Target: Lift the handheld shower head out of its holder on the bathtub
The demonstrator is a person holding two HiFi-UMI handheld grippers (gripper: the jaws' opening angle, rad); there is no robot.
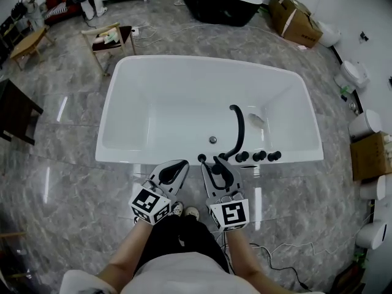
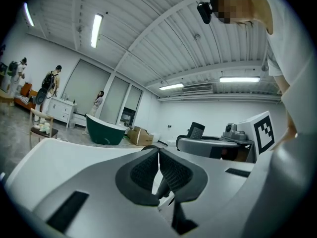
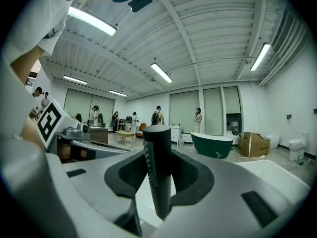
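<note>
The black handheld shower head (image 3: 157,172) stands upright between the pads of my right gripper (image 3: 158,180), which is shut on its stem; its lower end shows free above the white tub. From the head view, the right gripper (image 1: 217,169) hangs over the near rim of the white bathtub (image 1: 153,159) with the shower head (image 1: 215,164) in it, beside a small black fitting (image 1: 201,158), the curved black spout (image 1: 239,127) and three black knobs (image 1: 259,155). Just to the left, my left gripper (image 1: 177,168) is shut and empty, its pads (image 2: 167,171) pressed together.
A wooden chair (image 1: 113,38) stands beyond the tub's far left corner. A dark tub (image 1: 217,2) and a cardboard box (image 1: 297,20) sit further back. Toilets (image 1: 355,72) and another box (image 1: 370,155) line the right wall. A cable (image 1: 288,250) lies by my feet.
</note>
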